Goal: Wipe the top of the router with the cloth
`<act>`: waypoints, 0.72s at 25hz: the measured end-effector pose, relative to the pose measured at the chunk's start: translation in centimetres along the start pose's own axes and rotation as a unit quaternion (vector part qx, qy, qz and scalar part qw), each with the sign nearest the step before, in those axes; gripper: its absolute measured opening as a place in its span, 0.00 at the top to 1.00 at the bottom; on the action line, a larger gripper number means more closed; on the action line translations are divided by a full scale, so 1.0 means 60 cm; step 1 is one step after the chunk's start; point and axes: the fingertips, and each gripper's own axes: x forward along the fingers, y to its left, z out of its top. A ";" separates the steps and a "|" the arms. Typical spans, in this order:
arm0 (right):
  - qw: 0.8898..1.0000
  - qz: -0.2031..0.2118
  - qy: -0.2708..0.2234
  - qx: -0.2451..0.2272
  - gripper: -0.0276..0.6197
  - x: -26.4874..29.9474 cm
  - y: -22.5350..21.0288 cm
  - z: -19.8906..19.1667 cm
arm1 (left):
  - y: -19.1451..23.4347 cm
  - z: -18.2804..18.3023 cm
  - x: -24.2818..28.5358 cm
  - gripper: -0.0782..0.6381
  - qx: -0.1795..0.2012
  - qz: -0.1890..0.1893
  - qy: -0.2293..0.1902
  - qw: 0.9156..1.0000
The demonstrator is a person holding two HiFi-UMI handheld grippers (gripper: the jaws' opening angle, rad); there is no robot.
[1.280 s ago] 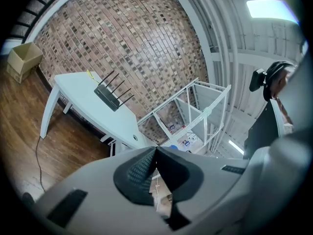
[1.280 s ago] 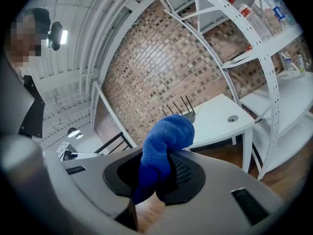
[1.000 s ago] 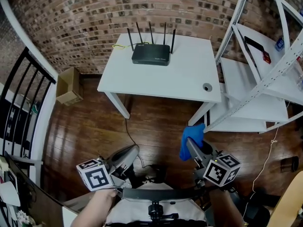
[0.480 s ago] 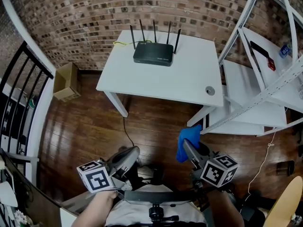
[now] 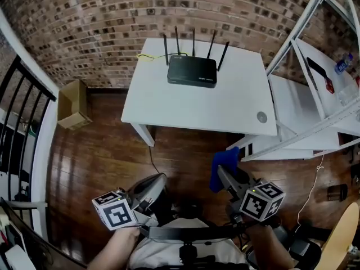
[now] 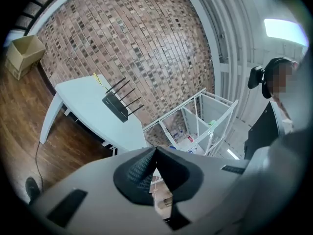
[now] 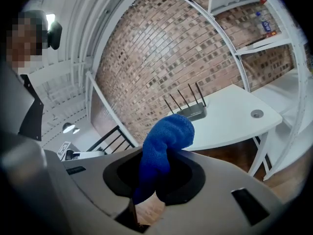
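Two grippers: you hold both low at the near edge of the head view, above the wooden floor (image 5: 101,156) and well short of the router.
left gripper (image 6: 155,150): your jaws are closed tip to tip with nothing between them. They point out toward the table's left side.
right gripper (image 7: 161,153): your jaws are clamped on the blue cloth (image 7: 164,133).
cloth detail: it is bunched, stands up out of the jaws and folds over at its top. From your head it shows at the jaw tips, just in front of the table's near edge. It touches neither table nor router.
floor: dark glossy boards run under both grippers and on beneath the table. A thin dark cord trails across them below the table's left leg.
table (image 5: 197,103): white, rectangular, with most of its top bare. A round grey grommet (image 5: 261,116) sits near its near-right corner.
router (image 5: 192,71): black and flat, resting on the table toward the far edge, slightly right of centre. Five antennas (image 5: 176,41) rise along its back edge.
yellow cable (image 5: 145,55): lies on the table just left of the router's back.
cardboard box (image 5: 72,103): open, on the floor left of the table, near the wall.
shelf rack (image 5: 315,111): white frame and shelves, just beside the table's right side.
brick wall (image 5: 112,16): runs behind the table, the box and the rack.
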 end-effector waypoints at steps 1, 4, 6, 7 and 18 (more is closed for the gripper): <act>1.000 -0.006 0.001 -0.001 0.79 0.021 0.008 0.004 | 0.015 0.020 -0.006 0.87 -0.002 -0.003 0.002 1.000; 1.000 -0.029 -0.003 -0.004 0.79 0.079 0.032 0.022 | 0.055 0.082 -0.026 0.87 -0.006 -0.015 0.009 1.000; 0.999 -0.044 -0.010 -0.007 0.79 0.109 0.048 0.034 | 0.074 0.118 -0.038 0.87 -0.008 -0.026 0.015 1.000; 0.999 -0.051 -0.014 -0.007 0.79 0.120 0.056 0.039 | 0.083 0.133 -0.044 0.87 -0.008 -0.030 0.020 0.999; 0.996 -0.079 -0.029 -0.004 0.79 0.222 0.086 0.088 | 0.148 0.252 -0.060 0.87 -0.011 -0.041 0.033 0.999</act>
